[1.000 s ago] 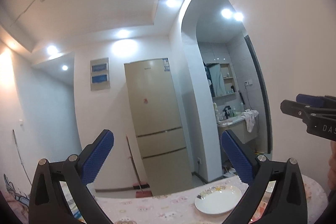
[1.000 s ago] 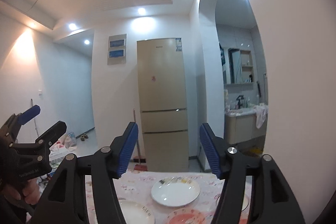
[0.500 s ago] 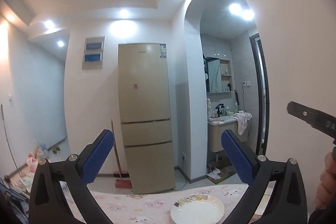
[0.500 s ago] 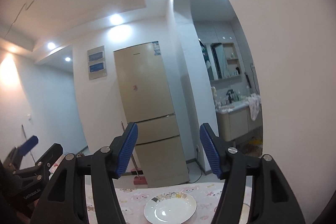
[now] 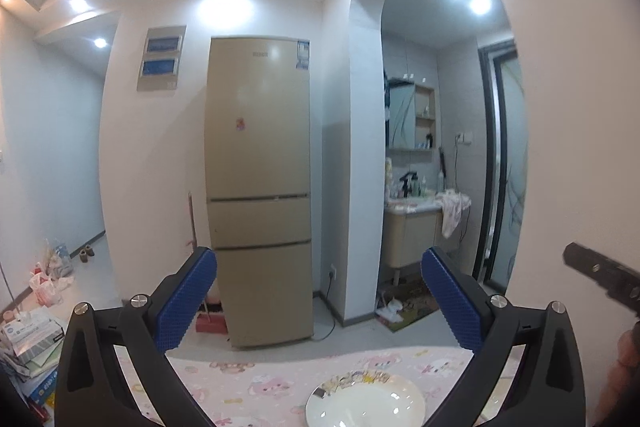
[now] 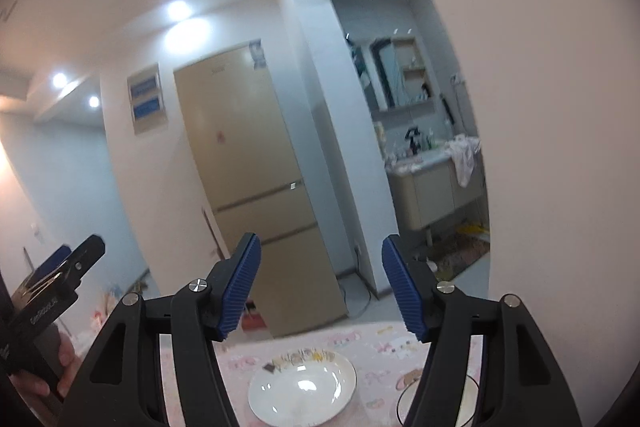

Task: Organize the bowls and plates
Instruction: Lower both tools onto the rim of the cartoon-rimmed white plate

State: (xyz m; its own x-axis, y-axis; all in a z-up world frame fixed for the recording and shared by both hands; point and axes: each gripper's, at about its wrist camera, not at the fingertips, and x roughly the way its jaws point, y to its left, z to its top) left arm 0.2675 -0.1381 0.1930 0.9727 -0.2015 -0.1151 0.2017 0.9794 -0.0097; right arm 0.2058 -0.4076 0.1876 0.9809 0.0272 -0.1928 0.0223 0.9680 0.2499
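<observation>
A tall beige refrigerator (image 5: 258,187) is seen standing against the white wall, with a grey panel holding two blue windows (image 5: 161,57) mounted to its left and a red-handled broom (image 5: 196,259) leaned beside it. Through an arched opening (image 5: 432,27) on the right, a vanity cabinet (image 5: 412,235) with a cloth (image 5: 454,207) draped over its edge is shown below a mirror (image 5: 401,119). A pink cartoon-patterned tablecloth (image 5: 248,387) is spread in the foreground, and boxes and books (image 5: 28,347) are piled at the far left.

White plate (image 6: 302,391) flat on table (image 6: 360,343)
</observation>
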